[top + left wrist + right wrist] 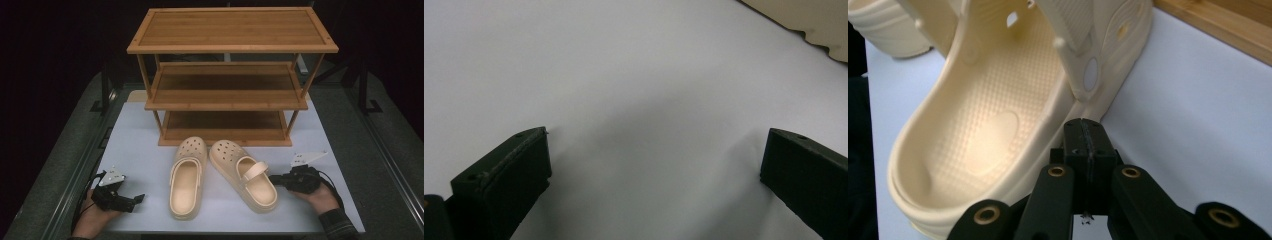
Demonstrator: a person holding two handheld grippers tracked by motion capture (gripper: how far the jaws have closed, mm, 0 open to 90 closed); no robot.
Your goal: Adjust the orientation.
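Clogs are lying side by side on the white tabletop, just in front of the wooden shoe rack. The right clog is sitting just ahead of the right tool, toe pointing toward the rack, with its heel strap flipped forward across the opening. The left clog is lying beyond it, between the two tools.

Judging by the moulded look, each clog is probably light, foam-like and springy: stiff enough to keep its shape, soft enough to give under a pinch, and not fragile. The smooth outside may be slipping a little; the dimpled footbed is offering more bite. A sensible hold would be the side wall near the strap rivet, or the heel rim, one jaw inside and one outside.

The right tool is resting with its jaws pressed together, tips right against the clog's outer side wall and gripping nothing. The left tool is hovering with its jaws standing wide apart over bare tabletop, a corner of the left clog just ahead.

In the right gripper view, the clog's toe is being cut off at the top edge, and whether the closed tips are actually touching the wall is hard to tell. The rack's lowest shelf is lying in shadow.
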